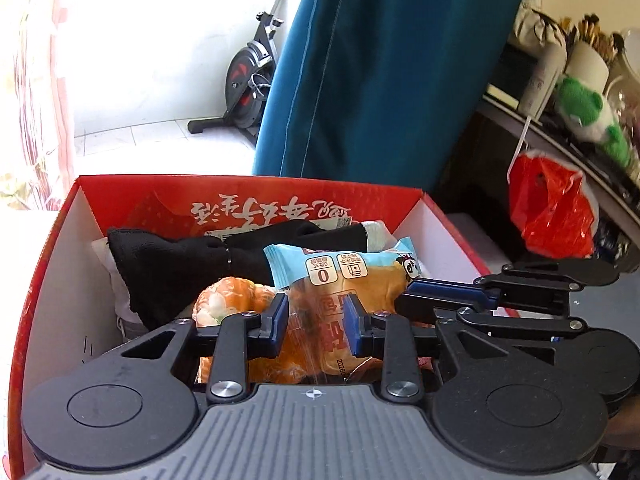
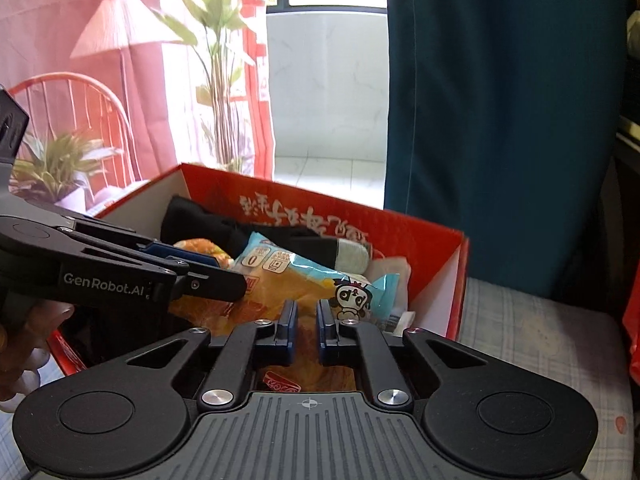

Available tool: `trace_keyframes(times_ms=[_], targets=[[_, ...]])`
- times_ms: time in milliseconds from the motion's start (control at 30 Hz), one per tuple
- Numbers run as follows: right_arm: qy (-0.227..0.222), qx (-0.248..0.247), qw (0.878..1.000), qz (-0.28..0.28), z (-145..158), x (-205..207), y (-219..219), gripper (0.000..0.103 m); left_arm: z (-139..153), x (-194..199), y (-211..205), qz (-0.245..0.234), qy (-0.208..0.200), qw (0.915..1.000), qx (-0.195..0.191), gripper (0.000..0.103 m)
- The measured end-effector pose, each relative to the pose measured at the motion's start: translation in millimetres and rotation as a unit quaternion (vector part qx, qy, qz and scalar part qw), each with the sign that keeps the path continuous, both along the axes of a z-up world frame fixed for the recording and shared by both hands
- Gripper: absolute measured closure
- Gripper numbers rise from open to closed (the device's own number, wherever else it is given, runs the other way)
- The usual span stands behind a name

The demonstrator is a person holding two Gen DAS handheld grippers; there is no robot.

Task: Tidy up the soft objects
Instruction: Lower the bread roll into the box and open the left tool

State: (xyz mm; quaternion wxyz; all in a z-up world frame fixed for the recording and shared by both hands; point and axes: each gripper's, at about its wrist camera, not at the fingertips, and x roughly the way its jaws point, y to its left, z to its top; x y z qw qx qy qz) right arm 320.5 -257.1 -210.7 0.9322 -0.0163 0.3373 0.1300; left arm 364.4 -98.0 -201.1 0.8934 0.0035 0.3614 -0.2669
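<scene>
My left gripper stands with its blue pads partly closed on the clear-and-blue plastic wrapper of a packaged bread bun, pressing the film from both sides. My right gripper is clenched nearly to the stop, and its pads appear to pinch a fold of the same wrapper near the printed cartoon end; whether the film is truly caught there I cannot confirm. The bun lies on top of the pile inside the red cardboard box with white inner walls, over a black rolled cloth and beside an orange-and-white plush toy. I judge the bun light, very soft and easily crushed; its wrapper is slick, crinkly and air-filled, so a grip on the body will flatten the bread and a grip on loose film may slide. The sealed crimped ends look the soundest places to hold, with light pressure only. The box sits on a pale checked cloth surface, with a dark teal curtain hanging behind it.
</scene>
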Motion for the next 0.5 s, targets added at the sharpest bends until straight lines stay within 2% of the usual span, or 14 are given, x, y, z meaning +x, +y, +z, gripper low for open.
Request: trace_keyframes(times_ms=[167,400,467,500], targets=[[0.019,0.004,1.0,-0.001,-3.6,7.0,-0.1,0.094,-3.8,0.5,-8.2,-0.005,0.001,0.9996,0.026,0.071],[0.014,0.003,1.0,-0.01,-1.1,4.2,3.0,0.094,-0.1,-4.2,-7.1,0.0,-0.006,0.9995,0.03,0.071],[0.007,0.0,1.0,-0.016,3.7,-1.2,2.4,0.09,4.8,-12.4,-4.5,-0.003,-0.017,0.9994,0.031,0.065],[0.002,0.001,1.0,-0.019,6.7,-4.8,1.1,0.084,7.9,-16.9,-2.9,-0.003,-0.024,0.9992,0.032,0.061]])
